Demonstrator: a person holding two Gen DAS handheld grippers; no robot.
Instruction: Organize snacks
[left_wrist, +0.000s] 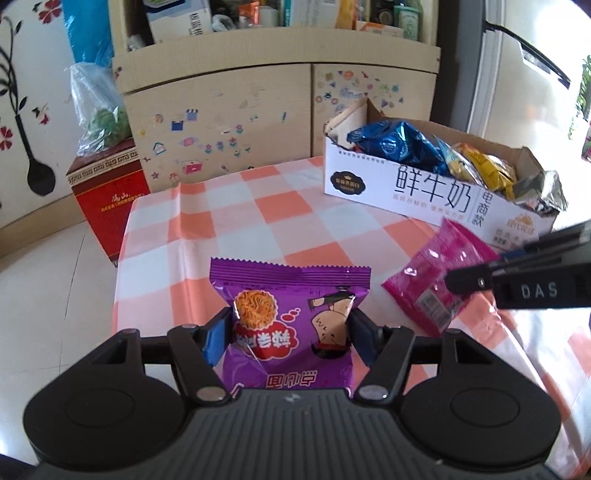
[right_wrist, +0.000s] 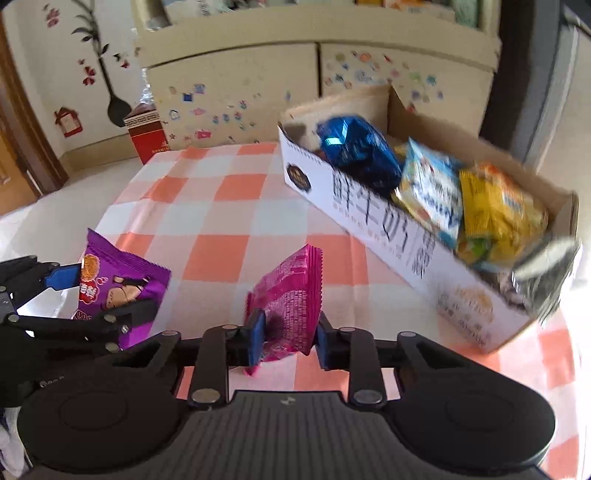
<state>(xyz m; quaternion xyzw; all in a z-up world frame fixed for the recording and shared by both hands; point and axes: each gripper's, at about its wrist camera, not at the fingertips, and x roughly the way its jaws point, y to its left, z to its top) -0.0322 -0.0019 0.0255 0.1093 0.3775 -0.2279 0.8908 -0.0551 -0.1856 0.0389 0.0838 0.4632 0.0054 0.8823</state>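
Left gripper (left_wrist: 290, 334) jaws clamped on purple packet (left_wrist: 291, 317), right gripper (right_wrist: 286, 336) on pink packet (right_wrist: 291, 295); box (right_wrist: 373, 229) at 1 o'clock crowded, spill risk

A home room: checkered tablecloth (left_wrist: 280, 206), sticker-covered cabinet (left_wrist: 236, 110), flower decals on the wall (left_wrist: 22, 92).

Left tongs (left_wrist: 290, 338) clamped on a purple noodle-snack packet (left_wrist: 291, 321), held above the near edge of the checkered counter (left_wrist: 236, 221). To the right, right tongs (left_wrist: 467, 282) over a pink snack packet (left_wrist: 439, 273). Far right, white milk carton box (left_wrist: 417, 188) holding blue packet (left_wrist: 399, 142) and yellow packets (left_wrist: 484, 170).
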